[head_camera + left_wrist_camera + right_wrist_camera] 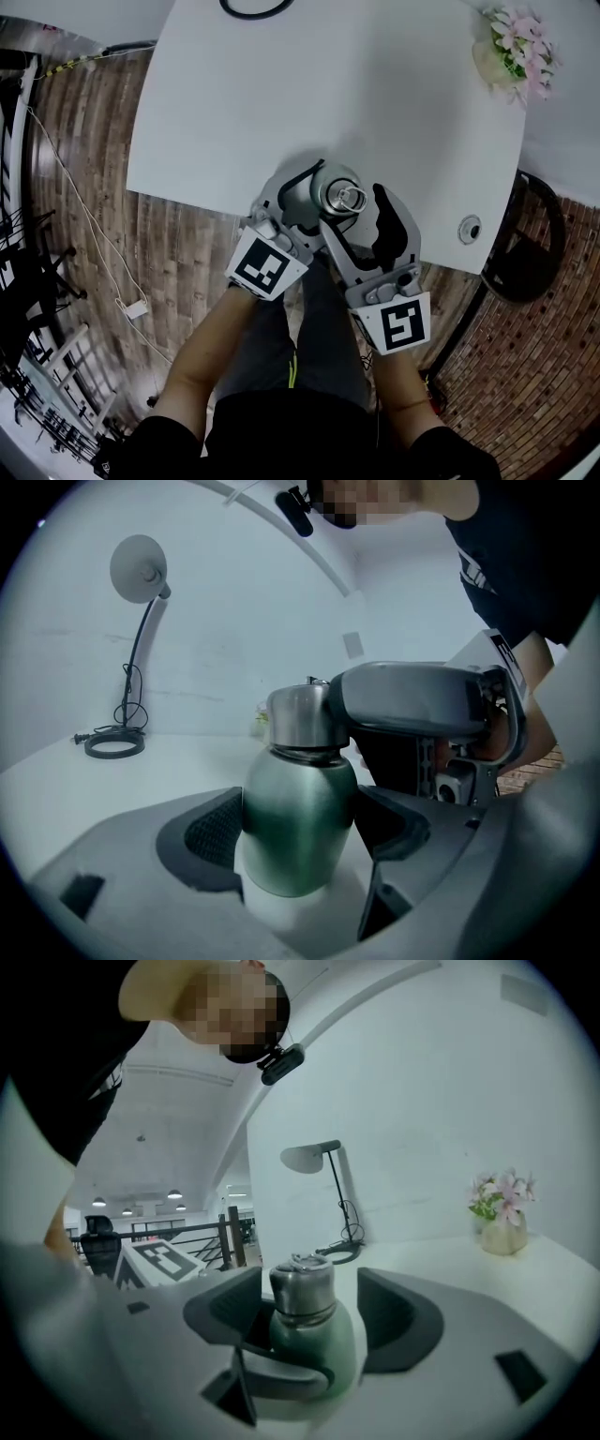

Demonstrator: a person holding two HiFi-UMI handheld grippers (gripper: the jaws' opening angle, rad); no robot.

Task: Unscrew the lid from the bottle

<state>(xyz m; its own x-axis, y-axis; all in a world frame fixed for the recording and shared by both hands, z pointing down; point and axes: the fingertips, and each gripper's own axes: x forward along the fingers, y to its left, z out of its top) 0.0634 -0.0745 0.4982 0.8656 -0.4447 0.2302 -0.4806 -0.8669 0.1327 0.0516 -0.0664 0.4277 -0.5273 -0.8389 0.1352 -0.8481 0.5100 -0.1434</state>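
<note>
- Clamping the upright bottle (298, 799) by its body, our left claw (300, 836) is clenched.
- Our right claw (309, 1312) hangs released; lid (302, 1288) sits at 12 o'clock, between its jaws.

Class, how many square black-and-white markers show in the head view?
2. One marker sits on the left gripper, by the table edge; the other is on the right gripper, lower right of the first. Other cube faces may be hidden.
</note>
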